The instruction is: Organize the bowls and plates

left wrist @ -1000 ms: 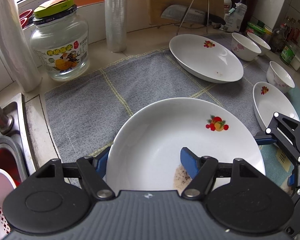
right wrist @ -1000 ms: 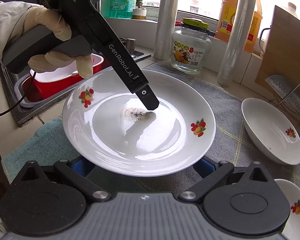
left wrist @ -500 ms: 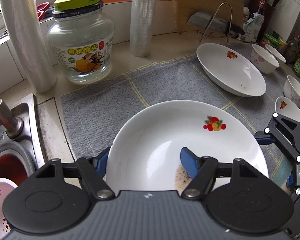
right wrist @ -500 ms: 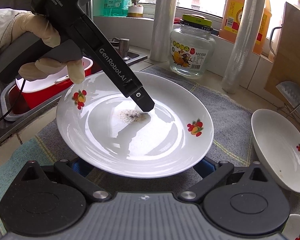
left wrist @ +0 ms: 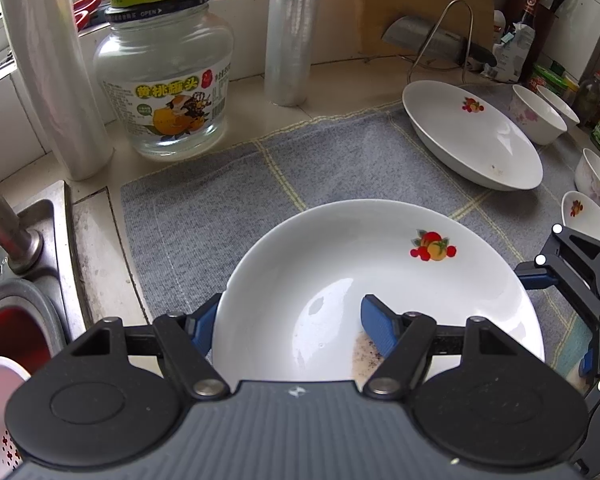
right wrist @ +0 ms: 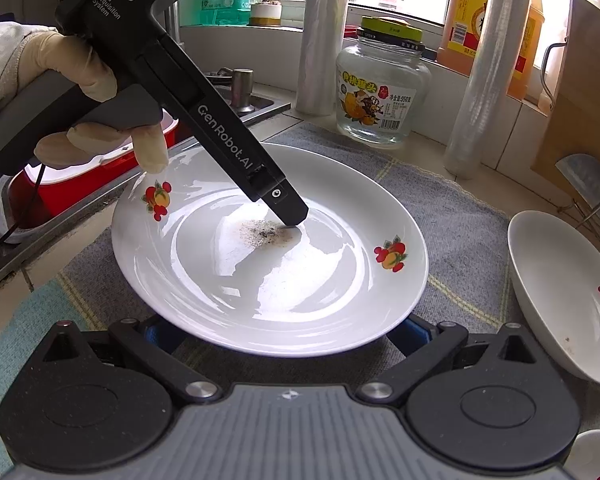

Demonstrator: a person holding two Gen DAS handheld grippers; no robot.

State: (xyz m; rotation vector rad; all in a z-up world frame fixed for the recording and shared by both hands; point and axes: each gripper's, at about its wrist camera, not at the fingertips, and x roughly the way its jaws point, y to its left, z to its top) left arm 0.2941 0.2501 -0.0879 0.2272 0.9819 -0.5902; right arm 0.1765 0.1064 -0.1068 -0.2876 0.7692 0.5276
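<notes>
A white plate [left wrist: 372, 280] with fruit prints and a dark food stain sits over the grey mat [left wrist: 228, 200]; it also shows in the right wrist view [right wrist: 268, 272]. My left gripper [left wrist: 292, 324] is shut on the plate's rim, one blue pad inside the plate, one outside. My right gripper [right wrist: 284, 330] is open, its fingers under the plate's near edge, mostly hidden. A second white plate [left wrist: 472, 136] lies far right, with small bowls [left wrist: 536, 120] beyond it.
A glass jar [left wrist: 164, 88] and two plastic-wrap rolls [left wrist: 288, 32] stand at the back by the window. A sink [left wrist: 16, 280] with a red tub lies left. A knife rack [left wrist: 440, 40] and bottles stand at the back right.
The plate, held by my left gripper, has moved left and back toward the jar and sink. The second plate and bowls have slid to the right in both views.
</notes>
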